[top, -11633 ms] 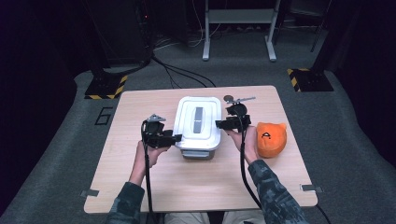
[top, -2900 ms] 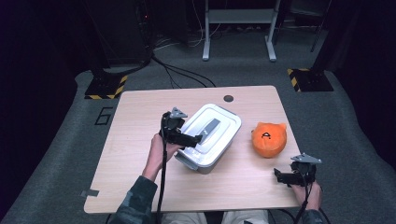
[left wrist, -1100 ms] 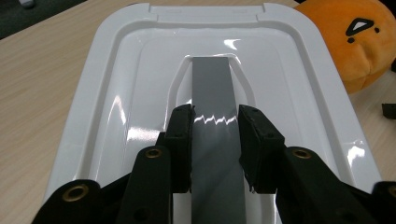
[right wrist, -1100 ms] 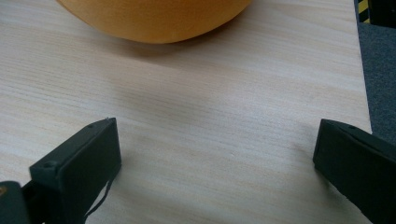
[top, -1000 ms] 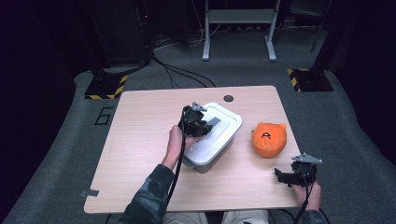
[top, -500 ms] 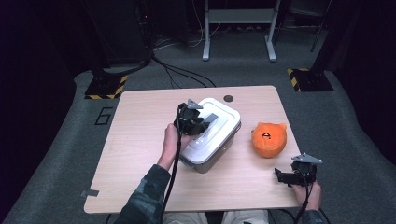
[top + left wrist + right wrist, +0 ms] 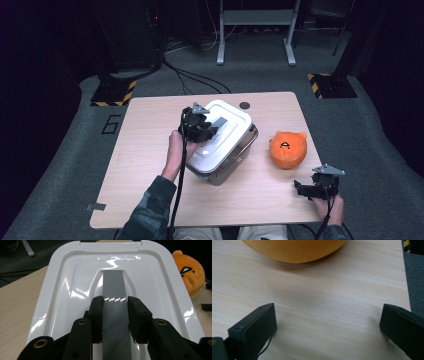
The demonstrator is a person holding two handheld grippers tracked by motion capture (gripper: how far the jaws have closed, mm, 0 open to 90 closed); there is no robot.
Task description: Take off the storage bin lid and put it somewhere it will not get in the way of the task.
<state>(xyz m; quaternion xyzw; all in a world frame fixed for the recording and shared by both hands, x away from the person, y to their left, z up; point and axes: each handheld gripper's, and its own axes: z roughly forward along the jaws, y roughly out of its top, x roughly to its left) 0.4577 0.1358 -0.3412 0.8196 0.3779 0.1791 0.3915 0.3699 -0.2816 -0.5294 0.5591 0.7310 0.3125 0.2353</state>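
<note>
Grey lid handle [image 7: 113, 302] in left hand-held gripper [image 7: 115, 315], table edges distant.

White lid [image 7: 220, 135] (grey handle [image 7: 113, 302] down its middle) tilts atop the clear box [image 7: 235, 162].

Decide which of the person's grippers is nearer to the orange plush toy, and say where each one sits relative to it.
Right. The right gripper rests on the table just in front of the orange plush toy, jaws open. The left gripper is farther off, across the toy's left side, clamped on the white lid's grey handle.
</note>
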